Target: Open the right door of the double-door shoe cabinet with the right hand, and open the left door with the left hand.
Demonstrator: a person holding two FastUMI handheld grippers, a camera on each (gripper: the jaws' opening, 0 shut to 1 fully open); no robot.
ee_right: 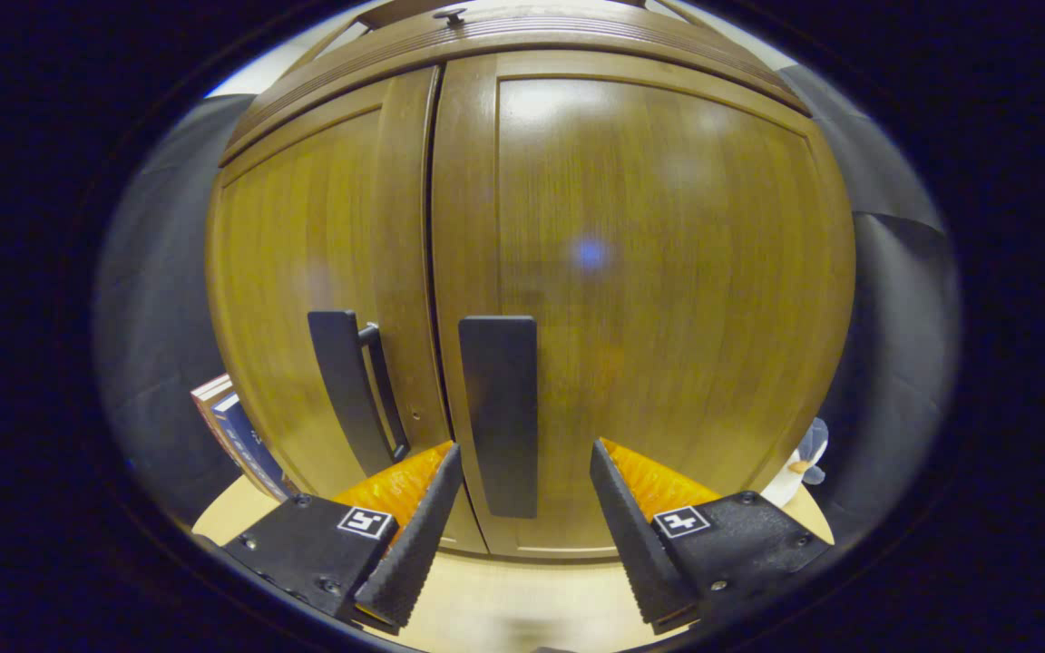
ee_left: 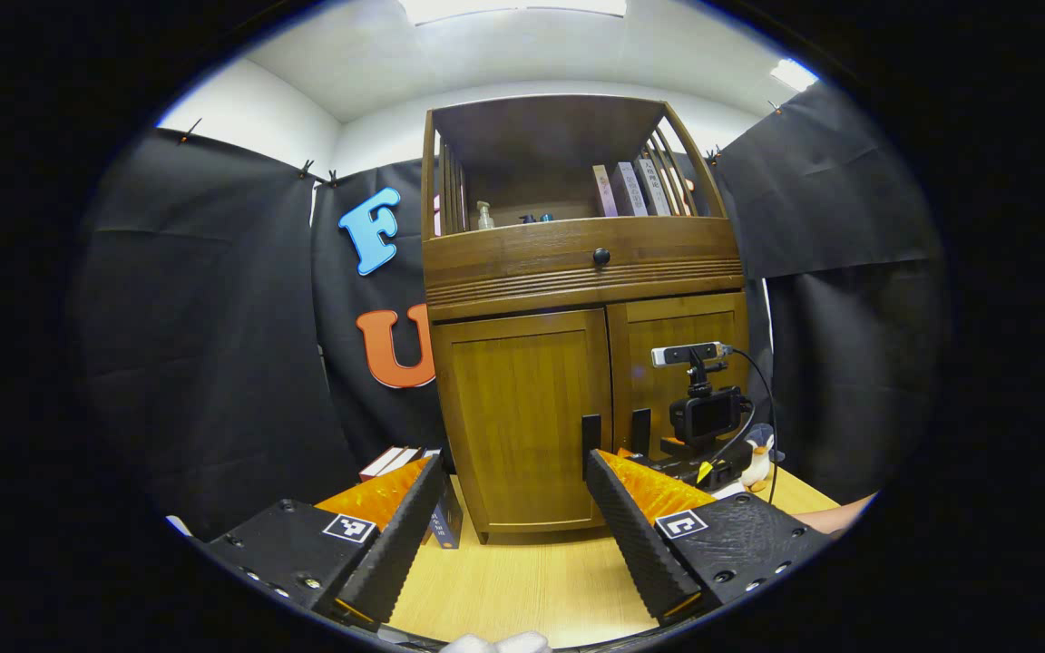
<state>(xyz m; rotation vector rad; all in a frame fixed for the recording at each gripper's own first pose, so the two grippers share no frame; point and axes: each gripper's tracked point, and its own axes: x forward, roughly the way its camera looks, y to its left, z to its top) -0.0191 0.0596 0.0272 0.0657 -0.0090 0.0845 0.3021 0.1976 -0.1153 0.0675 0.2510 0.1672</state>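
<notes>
In the left gripper view, our left gripper point(ee_left: 513, 508) hangs back with jaws wide; the shoe cabinet point(ee_left: 577, 272) stands on the worktop point(ee_left: 522, 580) at twelve o'clock, both doors shut. In the right gripper view, our right gripper point(ee_right: 522, 508) sits close, jaws wide, the right door's handle point(ee_right: 499, 413) between them at twelve. We should close squarely on it, then pull along the hinge arc.

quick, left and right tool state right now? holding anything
Left tool: open, holding nothing, back from the cabinet.
Right tool: open, holding nothing, its fingers either side of the right door handle.
</notes>
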